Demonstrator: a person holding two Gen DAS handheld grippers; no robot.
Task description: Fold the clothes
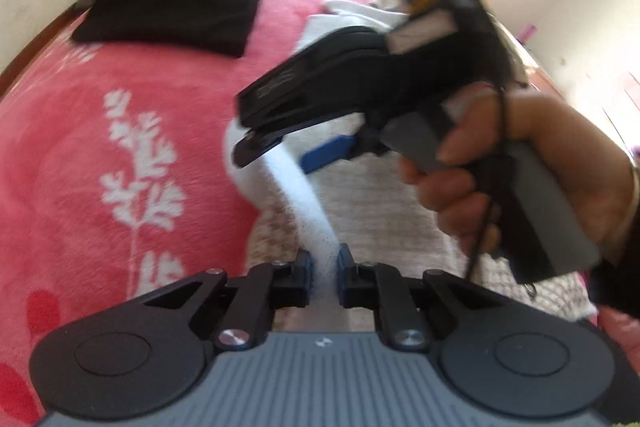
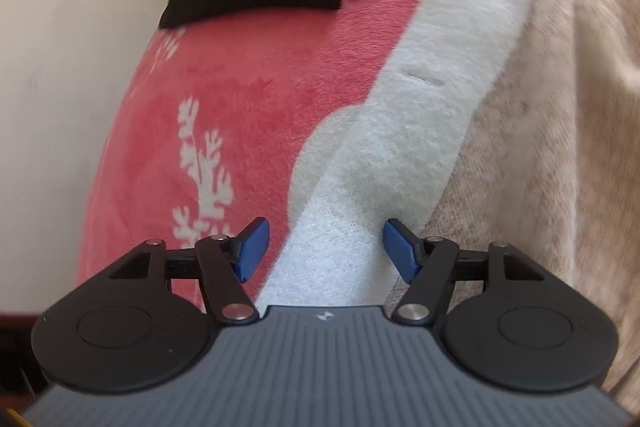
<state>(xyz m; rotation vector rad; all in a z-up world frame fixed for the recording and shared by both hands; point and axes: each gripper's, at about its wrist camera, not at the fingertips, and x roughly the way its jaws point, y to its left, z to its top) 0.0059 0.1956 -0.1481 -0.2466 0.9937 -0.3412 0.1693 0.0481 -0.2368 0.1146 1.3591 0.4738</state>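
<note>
A folded black garment (image 1: 172, 3) lies near the far edge of the pink leaf-patterned blanket (image 1: 120, 155). The left gripper (image 1: 324, 267) pinches the beige fleece garment's white band (image 1: 296, 195); the right gripper (image 2: 326, 247), hand-held (image 1: 532, 163), hovers half-open above it, tilted down.

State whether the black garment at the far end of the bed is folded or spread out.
Folded: the black garment lies as a compact, straight-edged rectangle on the pink blanket.
</note>
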